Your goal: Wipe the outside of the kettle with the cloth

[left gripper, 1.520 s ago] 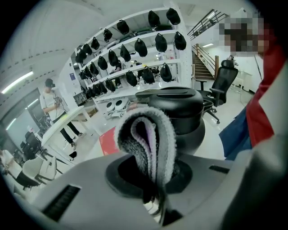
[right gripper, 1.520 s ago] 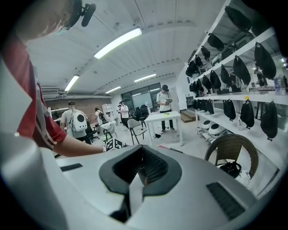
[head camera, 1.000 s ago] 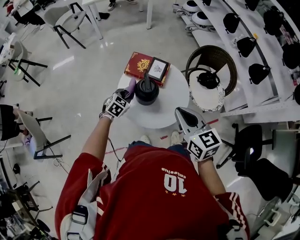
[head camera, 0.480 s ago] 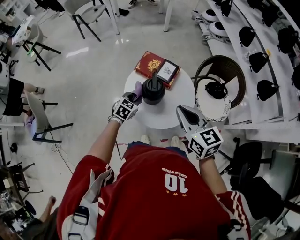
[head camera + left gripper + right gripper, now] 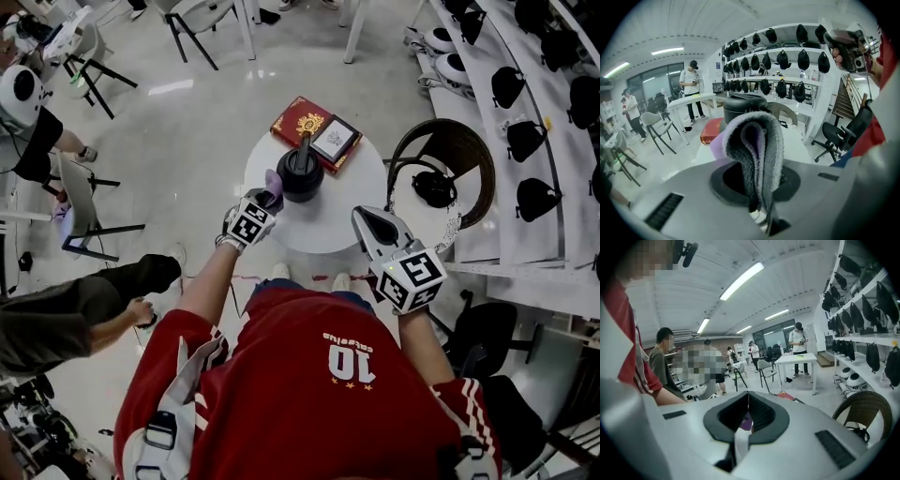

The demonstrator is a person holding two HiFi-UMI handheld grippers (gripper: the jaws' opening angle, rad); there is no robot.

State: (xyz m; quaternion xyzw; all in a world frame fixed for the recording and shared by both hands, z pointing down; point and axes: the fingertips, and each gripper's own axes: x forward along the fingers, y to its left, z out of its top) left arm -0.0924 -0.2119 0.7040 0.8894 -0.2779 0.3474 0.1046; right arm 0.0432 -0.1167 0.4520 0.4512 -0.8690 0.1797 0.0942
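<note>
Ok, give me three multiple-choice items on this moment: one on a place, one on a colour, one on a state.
1. Where does the red book lie?
A. On the table, beyond the kettle
B. Under the kettle
C. On the floor

2. What colour is the kettle?
A. White
B. Black
C. Red

3. What is the left gripper doing?
A. Open and empty
B. Shut on the kettle's handle
C. Shut on the cloth

Answers: 1 A, the head view shows it at the table's far edge, behind the kettle. 2 B, its body and handle are black. 3 C, the left gripper view shows folded cloth pinched between its jaws.
</note>
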